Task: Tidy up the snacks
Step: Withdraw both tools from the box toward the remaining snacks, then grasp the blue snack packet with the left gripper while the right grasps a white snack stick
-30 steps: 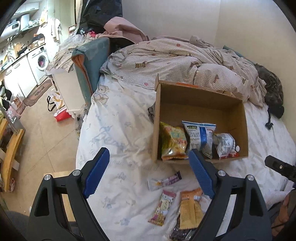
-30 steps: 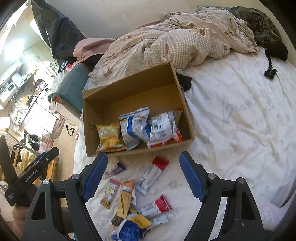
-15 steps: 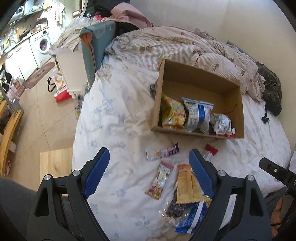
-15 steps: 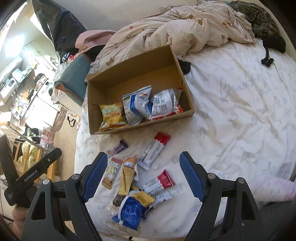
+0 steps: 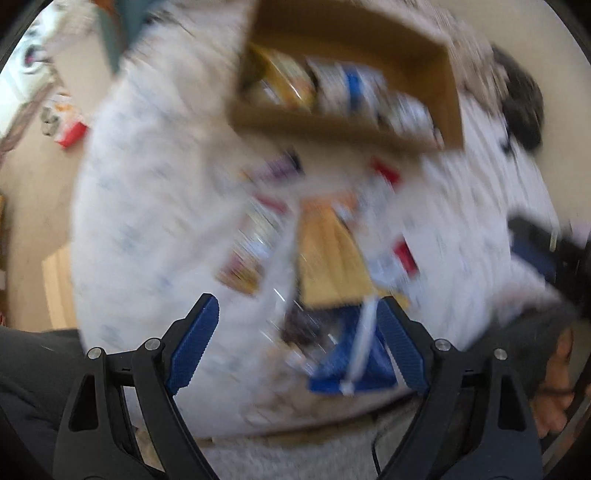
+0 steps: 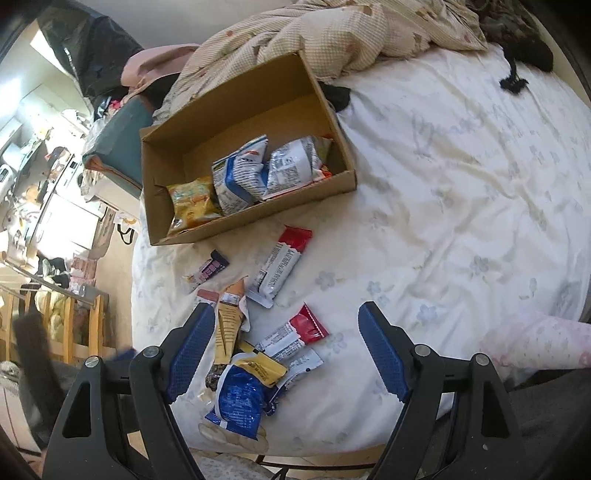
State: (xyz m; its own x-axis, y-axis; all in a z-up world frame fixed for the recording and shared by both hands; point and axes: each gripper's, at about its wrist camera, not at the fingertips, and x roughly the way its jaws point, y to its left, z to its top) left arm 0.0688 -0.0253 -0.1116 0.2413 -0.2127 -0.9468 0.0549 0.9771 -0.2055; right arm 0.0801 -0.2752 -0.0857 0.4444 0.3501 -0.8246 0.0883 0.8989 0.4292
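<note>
A cardboard box point(image 6: 332, 118) lies on the white bed and holds a yellow bag point(image 6: 192, 201), a blue-and-white bag point(image 6: 240, 177) and a silver bag point(image 6: 295, 170). In front of it lie loose snacks: a red-and-white bar point(image 6: 282, 264), a purple bar point(image 6: 208, 271), an orange packet point(image 6: 229, 321), a small red-and-white packet point(image 6: 295, 334) and a blue bag point(image 6: 240, 404). My right gripper point(image 6: 286, 354) is open and empty above this pile. The left wrist view is blurred; my left gripper point(image 5: 297, 341) is open and empty over the blue bag point(image 5: 351, 365), with the box point(image 5: 347, 125) farther off.
A crumpled checked duvet point(image 6: 332, 33) lies behind the box. A dark garment point(image 6: 517, 48) is at the bed's far right. The floor, a wooden rack point(image 6: 55, 325) and kitchen units lie off the bed's left edge.
Both grippers have pulled back from the box and tilted down toward the loose snacks at the bed's near edge. The left one is moving fast and its view is now blurred.
</note>
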